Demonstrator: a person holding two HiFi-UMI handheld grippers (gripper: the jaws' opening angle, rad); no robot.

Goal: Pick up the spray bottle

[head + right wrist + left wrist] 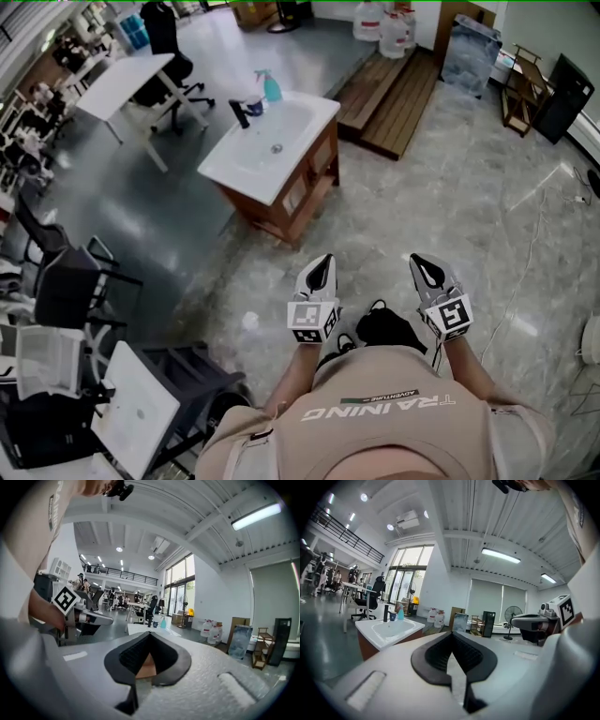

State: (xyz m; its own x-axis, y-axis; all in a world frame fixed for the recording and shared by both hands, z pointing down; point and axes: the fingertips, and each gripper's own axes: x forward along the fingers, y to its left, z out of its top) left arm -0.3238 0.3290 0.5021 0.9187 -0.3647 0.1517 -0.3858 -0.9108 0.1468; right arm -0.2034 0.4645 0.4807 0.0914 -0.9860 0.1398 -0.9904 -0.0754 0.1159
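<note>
A teal spray bottle [272,86] stands at the far corner of a white basin [246,159] set on a wooden cabinet, beside a black tap [240,113]. Both grippers hover over the floor close to the person's body, well short of the cabinet, and point roughly level towards it. My left gripper [322,269] is shut with nothing in it, and my right gripper [424,267] also has its jaws together and empty. The left gripper view shows the spray bottle [400,614] small and far off on the basin [377,638]. It is just as distant in the right gripper view, where the spray bottle [163,622] is tiny.
A low wooden platform [394,89] with water jugs [384,26] lies behind the cabinet. White tables [122,80] and black office chairs [70,281] fill the left side. A small shelf [525,86] stands at the far right. Grey tiled floor separates me from the cabinet.
</note>
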